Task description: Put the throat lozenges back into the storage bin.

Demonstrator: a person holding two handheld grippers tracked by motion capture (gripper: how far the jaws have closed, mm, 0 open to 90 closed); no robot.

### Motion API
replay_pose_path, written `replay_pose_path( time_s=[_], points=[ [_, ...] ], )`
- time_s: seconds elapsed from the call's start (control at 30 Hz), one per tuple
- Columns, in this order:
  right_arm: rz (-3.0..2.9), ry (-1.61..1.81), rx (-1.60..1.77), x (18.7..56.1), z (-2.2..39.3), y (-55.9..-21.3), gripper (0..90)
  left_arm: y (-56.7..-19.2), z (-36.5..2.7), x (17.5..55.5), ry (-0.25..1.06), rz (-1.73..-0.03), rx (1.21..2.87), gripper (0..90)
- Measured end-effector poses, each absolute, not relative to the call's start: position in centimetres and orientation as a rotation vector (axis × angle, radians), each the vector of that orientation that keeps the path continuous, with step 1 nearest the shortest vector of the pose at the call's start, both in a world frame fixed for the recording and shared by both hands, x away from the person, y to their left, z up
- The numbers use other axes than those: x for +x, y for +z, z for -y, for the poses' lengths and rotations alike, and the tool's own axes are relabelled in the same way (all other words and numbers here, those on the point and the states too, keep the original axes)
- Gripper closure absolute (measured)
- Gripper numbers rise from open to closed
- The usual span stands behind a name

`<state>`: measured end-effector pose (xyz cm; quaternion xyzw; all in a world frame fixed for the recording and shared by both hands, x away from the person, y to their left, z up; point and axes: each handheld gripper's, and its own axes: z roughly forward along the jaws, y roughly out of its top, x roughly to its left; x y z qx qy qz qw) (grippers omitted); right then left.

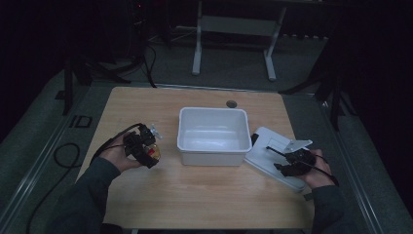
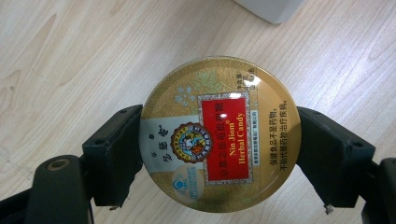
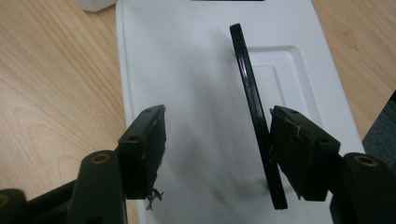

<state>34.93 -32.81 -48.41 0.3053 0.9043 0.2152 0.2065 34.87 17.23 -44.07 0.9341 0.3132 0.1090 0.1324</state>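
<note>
A round gold tin (image 2: 219, 135) with a red "Nin Jiom Herbal Candy" label sits between the jaws of my left gripper (image 2: 220, 116), which is shut on its rim just above the wooden table. In the high view the left gripper (image 1: 143, 145) and the tin (image 1: 154, 152) are left of a white bin (image 1: 213, 157). My right gripper (image 3: 217, 121) stands open over a flat white lid (image 3: 187, 70). A thin black strip (image 3: 254, 102) stands on edge against its right jaw, well apart from the left jaw. The right gripper (image 1: 292, 163) hovers over that lid (image 1: 263, 155).
The empty white bin stands at the table's middle, with the lid leaning by its right side. A small dark round spot (image 1: 231, 103) lies behind the bin. The table's edges (image 1: 204, 226) drop off to a dark floor with frame legs beyond.
</note>
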Motion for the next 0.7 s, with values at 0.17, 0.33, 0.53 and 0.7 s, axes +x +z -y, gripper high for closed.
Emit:
replay_pose_path(
  time_s=[0.17, 0.33, 0.53, 0.7],
  points=[
    [-2.516, 0.599, 0.850, 35.0, 32.9, -48.4, 36.1, -43.6, -17.1, 34.9, 0.313, -0.894, 2.707, 20.7],
    [-2.511, 0.597, 0.856, 34.9, 33.0, -48.3, 35.5, -43.2, -16.9, 34.8, 0.320, -0.879, 2.714, 20.7],
    [-2.504, 0.600, 0.855, 35.0, 33.1, -48.1, 35.5, -42.7, -16.7, 34.7, 0.326, -0.862, 2.713, 20.7],
    [-2.498, 0.606, 0.859, 34.9, 33.2, -48.0, 35.5, -42.3, -16.7, 34.7, 0.330, -0.849, 2.715, 20.7]
  ],
)
